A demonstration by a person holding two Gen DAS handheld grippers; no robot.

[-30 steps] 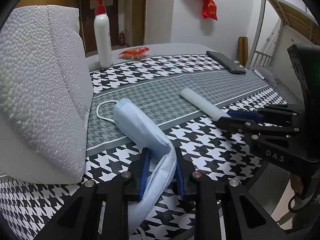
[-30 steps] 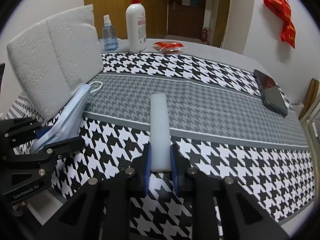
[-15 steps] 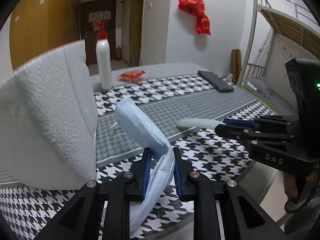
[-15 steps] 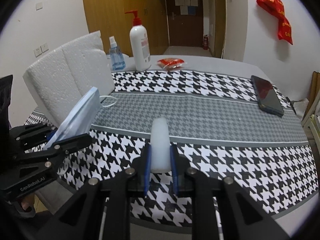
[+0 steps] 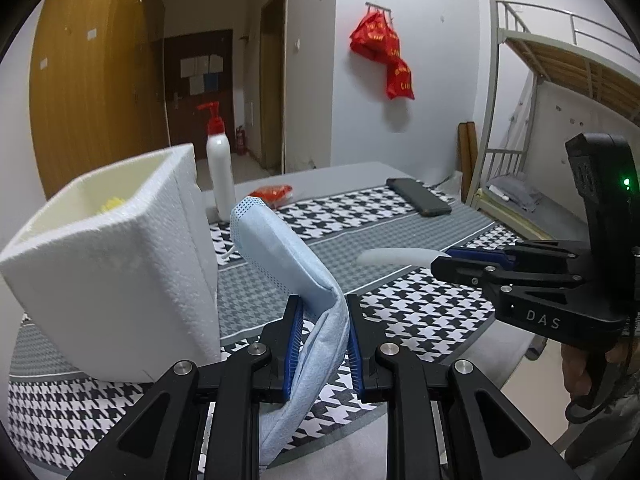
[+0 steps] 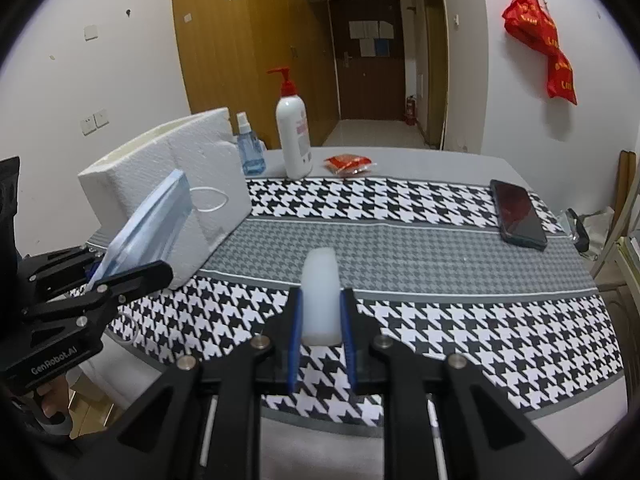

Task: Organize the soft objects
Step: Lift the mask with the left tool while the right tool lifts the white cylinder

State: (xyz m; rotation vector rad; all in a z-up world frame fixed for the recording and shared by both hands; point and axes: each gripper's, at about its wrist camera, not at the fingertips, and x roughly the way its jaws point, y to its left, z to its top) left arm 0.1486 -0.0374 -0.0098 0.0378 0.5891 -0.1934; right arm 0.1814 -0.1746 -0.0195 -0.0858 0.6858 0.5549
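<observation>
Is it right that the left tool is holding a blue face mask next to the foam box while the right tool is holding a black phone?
Not quite. The right tool is shut on a white foam strip, not the black phone, which lies on the far right of the table, as the right wrist view shows. The rest holds: the left tool grips the blue face mask beside the foam box.

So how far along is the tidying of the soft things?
Roughly midway, I'd guess. Something yellow already sits in the foam box. In hand: the left gripper is shut on the blue face mask and the right gripper on the white foam strip, both lifted off the table. Left: dropping both into the box, presumably.
</observation>
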